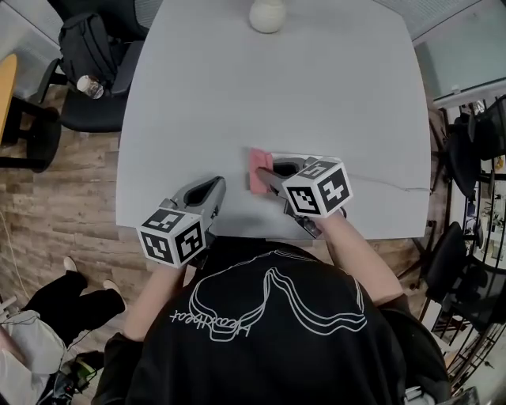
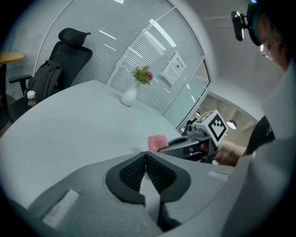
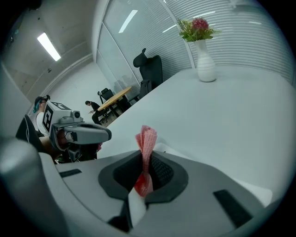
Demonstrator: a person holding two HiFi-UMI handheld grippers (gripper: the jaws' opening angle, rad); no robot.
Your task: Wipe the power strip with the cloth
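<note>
1. Since wiping likely needs only one tool, the left gripper (image 1: pixel 215 187) rests idle on the smooth pale table (image 1: pixel 237 79), near and to the left of the power strip (image 1: pixel 304 159). Its ribbed dark pads (image 2: pixel 132 173) are pressed together on nothing.
2. The right gripper (image 1: pixel 266 177) pinches the pink cloth (image 1: pixel 258 164), a thin woven fold standing upright between its jaws. It sits at the strip's left end, probably ready to drag along the top.
3. Low, white and bar-shaped, the strip lies mostly beneath that gripper, and its thin cable (image 1: pixel 387 187) trails off to the right.
4. Far beyond the strip, a rounded white vase (image 1: pixel 267 14) stands at the table's far edge.
</note>
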